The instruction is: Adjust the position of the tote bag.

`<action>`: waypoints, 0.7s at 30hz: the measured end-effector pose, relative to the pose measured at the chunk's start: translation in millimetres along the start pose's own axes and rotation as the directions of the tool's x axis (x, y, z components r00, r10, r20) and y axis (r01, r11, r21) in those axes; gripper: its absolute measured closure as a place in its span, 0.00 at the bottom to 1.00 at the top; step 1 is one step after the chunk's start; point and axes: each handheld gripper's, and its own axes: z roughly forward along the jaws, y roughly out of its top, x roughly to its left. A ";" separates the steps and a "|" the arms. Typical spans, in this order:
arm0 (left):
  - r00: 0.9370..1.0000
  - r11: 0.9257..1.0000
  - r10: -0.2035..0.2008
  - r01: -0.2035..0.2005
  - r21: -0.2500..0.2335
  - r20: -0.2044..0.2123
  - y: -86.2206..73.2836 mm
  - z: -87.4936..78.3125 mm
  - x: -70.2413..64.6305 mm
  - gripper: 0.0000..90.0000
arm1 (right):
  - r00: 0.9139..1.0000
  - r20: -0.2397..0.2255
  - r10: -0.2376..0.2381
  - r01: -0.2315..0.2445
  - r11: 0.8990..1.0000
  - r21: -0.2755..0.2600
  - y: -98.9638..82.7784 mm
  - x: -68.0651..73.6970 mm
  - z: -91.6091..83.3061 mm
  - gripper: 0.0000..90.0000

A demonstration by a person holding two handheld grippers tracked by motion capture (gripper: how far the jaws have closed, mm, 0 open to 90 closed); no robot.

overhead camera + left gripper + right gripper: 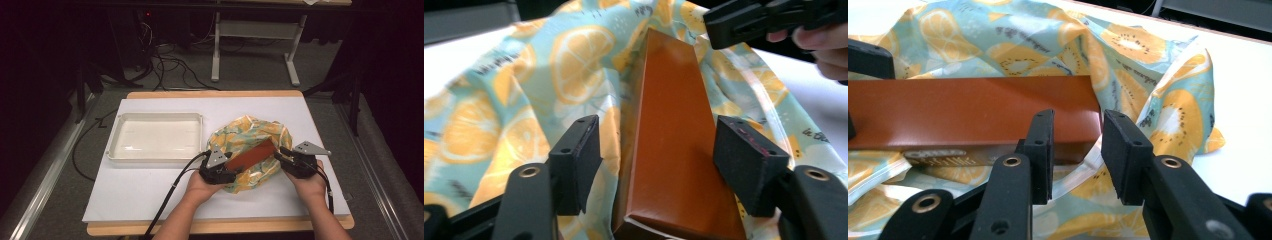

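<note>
Lying btwn left hand-held gripper (659, 165) jaws: orange box (674, 150).

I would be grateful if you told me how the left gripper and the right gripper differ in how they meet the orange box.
The left gripper straddles the orange box at one end, its jaws wide on either side; the right gripper sits at the box's other end corner, jaws narrower. The left looks along the box's length, the right across it. Both are open, over the lemon-print bag.
</note>
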 end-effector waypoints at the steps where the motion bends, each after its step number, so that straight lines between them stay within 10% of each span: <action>1: 1.000 1.000 0.003 -0.003 0.000 0.016 -2.2 0.9 -0.9 0.39 | 1.000 -0.001 -0.006 0.006 1.000 -0.001 -0.5 -1.0 0.0 0.74; 4: 0.998 0.998 0.060 -0.061 0.017 0.019 -4.3 1.4 -7.2 0.35 | 1.000 -0.004 0.003 -0.003 1.000 -0.004 -1.1 -1.6 -0.8 0.74; 12: 0.986 0.978 0.160 -0.165 -0.131 -0.049 0.5 -19.3 -21.4 0.46 | 1.000 -0.002 0.017 -0.017 1.000 -0.011 -0.5 -3.0 -2.3 0.75; 21: 0.979 0.980 0.197 -0.196 0.018 -0.056 -5.0 2.6 -29.0 0.44 | 1.000 -0.009 0.024 -0.024 1.000 -0.016 -0.5 -3.4 -2.4 0.75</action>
